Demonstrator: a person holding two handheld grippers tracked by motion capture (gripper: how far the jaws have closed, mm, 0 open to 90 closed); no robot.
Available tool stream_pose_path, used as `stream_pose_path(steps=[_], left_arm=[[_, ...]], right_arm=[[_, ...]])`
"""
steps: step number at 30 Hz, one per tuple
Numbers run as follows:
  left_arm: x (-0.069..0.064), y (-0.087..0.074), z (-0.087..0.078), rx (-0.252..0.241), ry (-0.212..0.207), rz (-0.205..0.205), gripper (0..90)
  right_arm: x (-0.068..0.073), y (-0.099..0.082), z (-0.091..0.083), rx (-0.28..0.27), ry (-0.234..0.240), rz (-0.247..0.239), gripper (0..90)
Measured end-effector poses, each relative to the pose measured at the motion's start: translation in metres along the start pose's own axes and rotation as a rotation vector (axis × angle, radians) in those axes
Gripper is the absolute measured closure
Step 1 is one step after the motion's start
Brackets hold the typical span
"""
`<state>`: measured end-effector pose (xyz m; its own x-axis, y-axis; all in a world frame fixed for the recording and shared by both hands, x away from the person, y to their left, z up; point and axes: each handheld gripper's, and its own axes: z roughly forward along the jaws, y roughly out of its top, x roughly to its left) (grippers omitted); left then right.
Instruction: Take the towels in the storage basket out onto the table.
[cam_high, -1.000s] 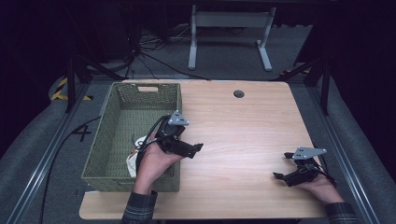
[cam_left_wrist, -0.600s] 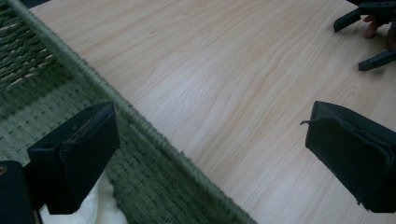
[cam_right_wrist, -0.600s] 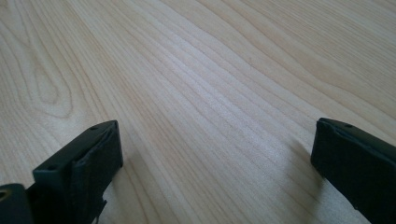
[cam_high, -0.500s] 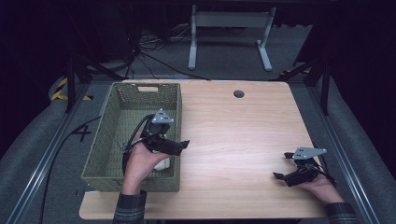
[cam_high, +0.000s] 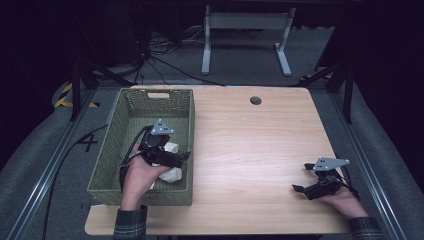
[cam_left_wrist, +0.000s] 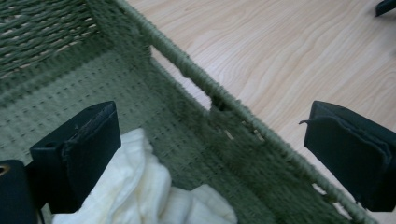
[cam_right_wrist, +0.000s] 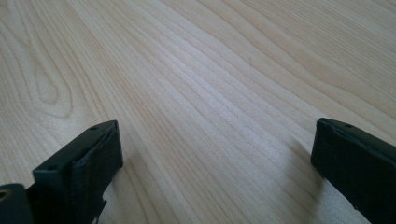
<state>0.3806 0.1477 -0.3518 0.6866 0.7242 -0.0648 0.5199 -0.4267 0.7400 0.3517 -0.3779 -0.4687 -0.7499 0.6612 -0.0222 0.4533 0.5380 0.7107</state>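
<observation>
A green woven basket (cam_high: 130, 125) stands at the table's left side, with a crumpled white cloth (cam_high: 171, 172) in its near right corner. My left gripper (cam_high: 172, 159) hovers over that corner, open, its jaws straddling the basket's right wall. In the left gripper view the white cloth (cam_left_wrist: 140, 191) lies below the left jaw, and the basket rim (cam_left_wrist: 219, 93) runs between the jaws. My right gripper (cam_high: 307, 186) rests low over the bare wood near the front right edge, open with nothing between its fingers.
The wooden table (cam_high: 250, 150) has a dark cable hole (cam_high: 256, 100) at the back. A metal stand (cam_high: 245, 30) is on the floor beyond it, and cables trail on the floor at the left.
My left gripper has moved left and back, from the basket's right edge to over the inside of the basket above the cloth. The right gripper has stayed put.
</observation>
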Motion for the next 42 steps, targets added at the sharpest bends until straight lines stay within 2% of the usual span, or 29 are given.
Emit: stream_pose_path(steps=[4,14,18,21,27,31,33,35,38,42], left_arm=[[0.004,-0.005,-0.002,-0.004,0.006,-0.003,5.5],[0.021,-0.021,0.004,0.046,0.053,-0.007,9.7],[0.028,-0.028,0.011,0.067,0.047,-0.007,13.7],[0.032,-0.032,0.017,0.111,0.062,-0.002,14.4],[0.035,-0.036,0.027,0.161,0.065,-0.018,14.8],[0.038,-0.039,0.034,0.228,0.088,-0.042,14.7],[0.039,-0.039,0.036,0.244,0.083,-0.046,15.0],[0.039,-0.040,0.041,0.286,0.079,-0.043,15.2],[0.039,-0.040,0.043,0.311,0.088,-0.043,15.2],[0.039,-0.041,0.046,0.332,0.081,-0.051,15.2]], right_arm=[[0.000,0.000,0.000,0.000,0.000,0.000,2.3],[0.000,0.000,0.000,0.000,0.000,0.000,2.3],[0.000,0.000,0.000,0.000,0.000,0.000,2.2],[0.000,0.000,0.000,0.001,0.000,0.000,2.2],[0.000,0.000,0.000,0.000,0.000,0.000,2.3],[0.000,0.000,0.000,0.000,0.000,-0.001,2.3],[0.000,0.000,0.000,0.000,0.000,-0.001,2.3],[0.000,0.000,0.000,0.000,0.000,0.000,2.3],[0.000,0.000,0.000,0.000,0.000,-0.001,2.2],[0.000,0.000,0.000,0.000,0.000,0.000,2.3]])
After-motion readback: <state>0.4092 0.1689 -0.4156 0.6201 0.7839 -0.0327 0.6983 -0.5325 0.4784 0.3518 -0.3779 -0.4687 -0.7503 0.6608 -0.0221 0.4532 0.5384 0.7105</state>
